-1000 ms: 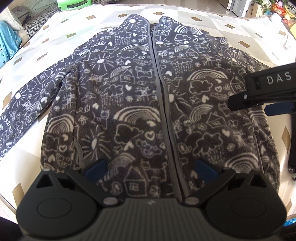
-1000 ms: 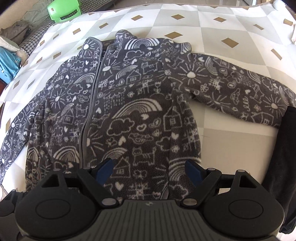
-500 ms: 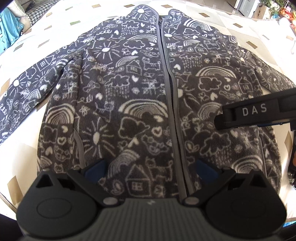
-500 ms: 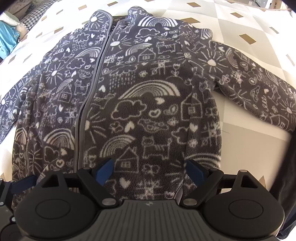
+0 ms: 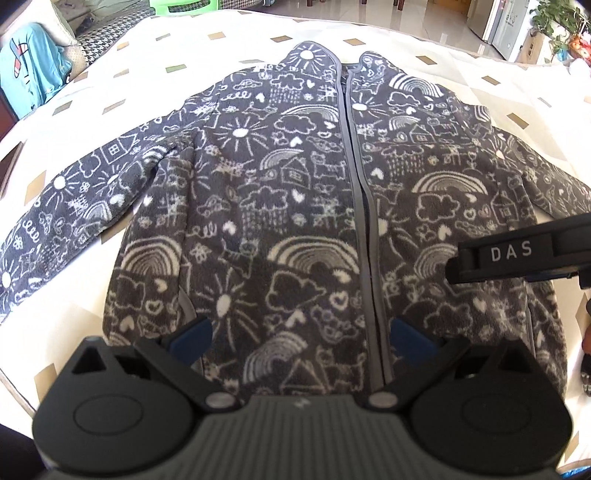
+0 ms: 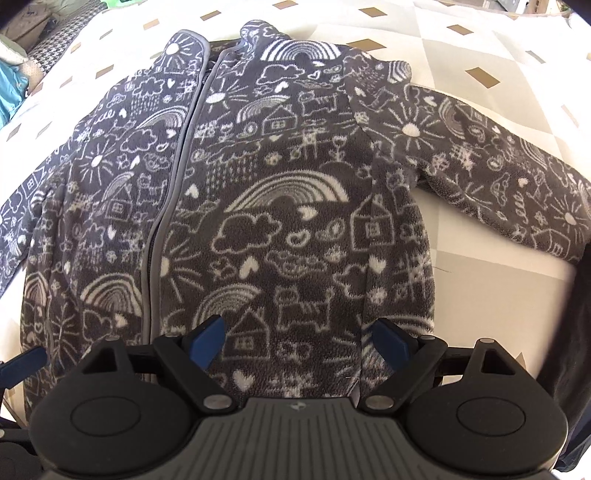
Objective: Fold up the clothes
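A dark grey fleece jacket [image 5: 295, 206] with white doodle print lies flat, front up and zipped, collar away from me, sleeves spread out to both sides. It also shows in the right wrist view [image 6: 280, 221]. My left gripper [image 5: 301, 338] is open and empty, low over the hem left of the zip. My right gripper [image 6: 295, 338] is open and empty, low over the hem right of the zip. One right gripper finger [image 5: 517, 258] reaches in from the right over the jacket. A left gripper fingertip [image 6: 22, 363] shows at the left edge.
The jacket lies on a cream bedspread [image 5: 229, 40] with tan diamonds. A blue garment [image 5: 29, 81] and a green stool [image 5: 184, 5] are at the far left. A dark cloth [image 6: 576, 332] lies at the right by the sleeve end.
Both grippers have moved in closer and lower over the jacket's hem, then the left view tipped up a little. Both stay open. The jacket has not moved.
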`<state>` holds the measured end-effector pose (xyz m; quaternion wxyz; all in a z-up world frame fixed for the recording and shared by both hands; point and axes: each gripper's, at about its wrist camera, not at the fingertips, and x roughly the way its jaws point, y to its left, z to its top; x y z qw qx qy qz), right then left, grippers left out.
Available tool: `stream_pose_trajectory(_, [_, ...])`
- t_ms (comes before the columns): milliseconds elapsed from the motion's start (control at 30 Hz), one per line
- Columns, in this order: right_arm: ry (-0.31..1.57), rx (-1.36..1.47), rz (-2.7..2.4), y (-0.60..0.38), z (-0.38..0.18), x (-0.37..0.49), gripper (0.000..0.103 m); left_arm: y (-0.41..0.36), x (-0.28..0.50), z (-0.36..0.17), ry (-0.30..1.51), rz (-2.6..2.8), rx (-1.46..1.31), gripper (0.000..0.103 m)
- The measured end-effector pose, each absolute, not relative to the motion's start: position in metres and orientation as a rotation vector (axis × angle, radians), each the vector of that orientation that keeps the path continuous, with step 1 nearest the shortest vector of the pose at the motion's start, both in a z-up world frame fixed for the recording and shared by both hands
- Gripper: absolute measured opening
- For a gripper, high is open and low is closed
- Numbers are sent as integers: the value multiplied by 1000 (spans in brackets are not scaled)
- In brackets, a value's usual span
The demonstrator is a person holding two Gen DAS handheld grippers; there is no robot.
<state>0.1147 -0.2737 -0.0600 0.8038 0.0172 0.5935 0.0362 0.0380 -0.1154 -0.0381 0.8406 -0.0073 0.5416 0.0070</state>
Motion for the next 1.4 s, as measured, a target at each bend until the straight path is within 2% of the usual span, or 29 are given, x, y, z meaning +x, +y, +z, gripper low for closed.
stream_pose_trajectory(367, [1203,12,87,-270,-49,114,87,-116,37,-32,1120,15,10,103])
stream_pose_trajectory(1067, [1216,21,145,-262,-51,113,87,-116,36,-28,1097,35,22,103])
stream_pose_trajectory(1400, [1162,90,68,-293,-38,125,87,-111,47,-46,1158,54,-12,103])
